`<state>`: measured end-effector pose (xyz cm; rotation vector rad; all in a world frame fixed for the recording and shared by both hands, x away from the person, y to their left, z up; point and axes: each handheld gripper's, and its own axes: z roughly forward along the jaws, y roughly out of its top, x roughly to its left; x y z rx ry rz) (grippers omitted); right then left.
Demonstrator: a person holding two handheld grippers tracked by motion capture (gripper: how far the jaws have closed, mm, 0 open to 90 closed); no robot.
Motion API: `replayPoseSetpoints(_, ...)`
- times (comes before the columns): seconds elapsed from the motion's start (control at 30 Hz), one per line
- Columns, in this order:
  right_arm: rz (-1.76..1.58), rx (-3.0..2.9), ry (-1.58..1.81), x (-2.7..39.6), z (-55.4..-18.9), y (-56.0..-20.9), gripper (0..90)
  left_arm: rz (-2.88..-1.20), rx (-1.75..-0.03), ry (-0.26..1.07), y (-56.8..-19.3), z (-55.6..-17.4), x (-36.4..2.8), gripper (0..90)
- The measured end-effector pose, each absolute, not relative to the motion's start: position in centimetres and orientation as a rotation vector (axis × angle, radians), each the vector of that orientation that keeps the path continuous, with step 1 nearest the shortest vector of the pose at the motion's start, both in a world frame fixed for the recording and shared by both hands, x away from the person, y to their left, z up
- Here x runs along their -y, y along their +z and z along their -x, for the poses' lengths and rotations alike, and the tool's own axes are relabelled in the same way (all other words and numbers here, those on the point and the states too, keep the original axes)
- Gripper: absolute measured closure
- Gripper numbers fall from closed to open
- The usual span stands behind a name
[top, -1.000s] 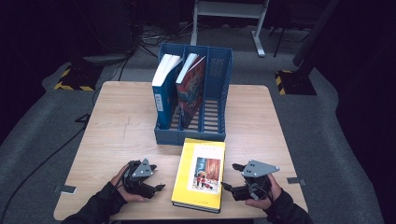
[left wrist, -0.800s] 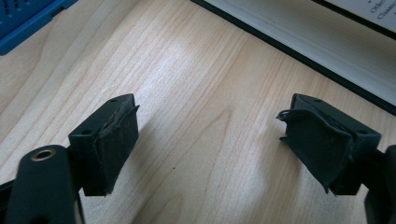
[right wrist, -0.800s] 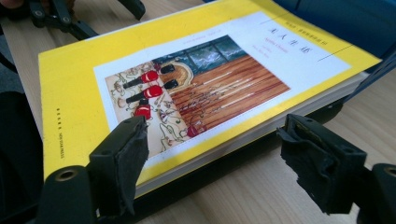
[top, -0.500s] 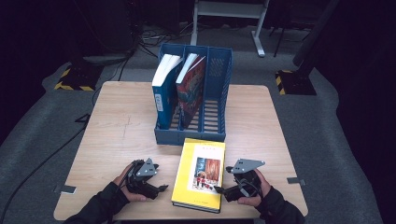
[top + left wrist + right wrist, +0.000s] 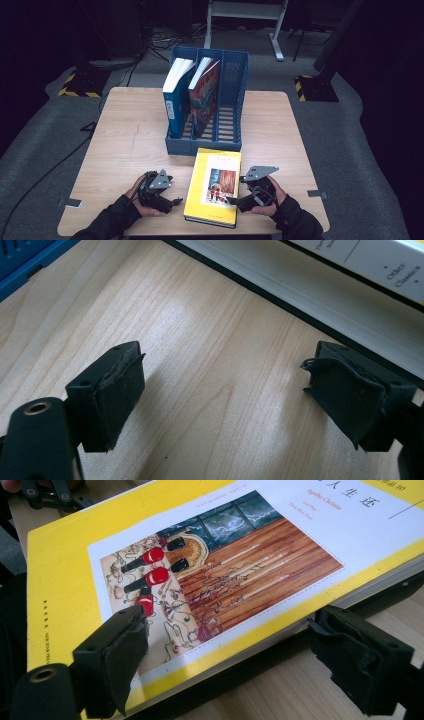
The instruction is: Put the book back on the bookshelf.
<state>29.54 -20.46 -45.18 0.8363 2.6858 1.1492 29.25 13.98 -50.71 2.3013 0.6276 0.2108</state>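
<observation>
A yellow book [image 5: 215, 185] lies flat near the table's front edge, its picture cover [image 5: 200, 575] facing up. My left gripper [image 5: 174, 202] rests on the table just left of the book and is open; its jaws have just been opening, with bare wood between them and the book's page edge [image 5: 320, 285] ahead. My right gripper [image 5: 236, 202] is at the book's right edge and open, its jaws also just widened. In the right gripper view [image 5: 230, 645], one jaw sits over the cover and the other beside the edge, not pressing.
A blue file rack [image 5: 230, 100] stands behind the yellow book on the wooden table [image 5: 125, 135]. It holds a blue book [image 5: 172, 105] and a red-covered book [image 5: 202, 100] in its left slots; the right slot is free. Dark floor and cables surround the table.
My right gripper has slid left up to the yellow book's right edge. The left gripper has barely shifted. The book and rack have stayed put.
</observation>
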Motion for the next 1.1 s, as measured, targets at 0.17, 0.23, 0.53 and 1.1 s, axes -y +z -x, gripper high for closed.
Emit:
replayPoseSetpoints(0.17,-0.786,-2.658,1.152,20.1,-29.5,-44.7,19.4,-2.304,-0.62,0.209,-50.7,-29.3,-14.0,15.0)
replayPoseSetpoints(0.23,-0.779,-2.649,1.167,20.1,-29.5,-44.5,20.6,-2.305,-0.619,0.209,-50.7,-29.3,-14.0,14.9)
replayPoseSetpoints(0.53,-0.766,-2.626,1.245,19.0,-30.1,-44.5,47.9,-2.311,-0.619,0.205,-50.6,-29.5,-13.7,14.9)
replayPoseSetpoints(1.1,-0.708,-2.6,1.406,18.0,-30.6,-45.0,74.3,-2.278,-0.699,0.278,-50.5,-32.1,-12.8,24.2)
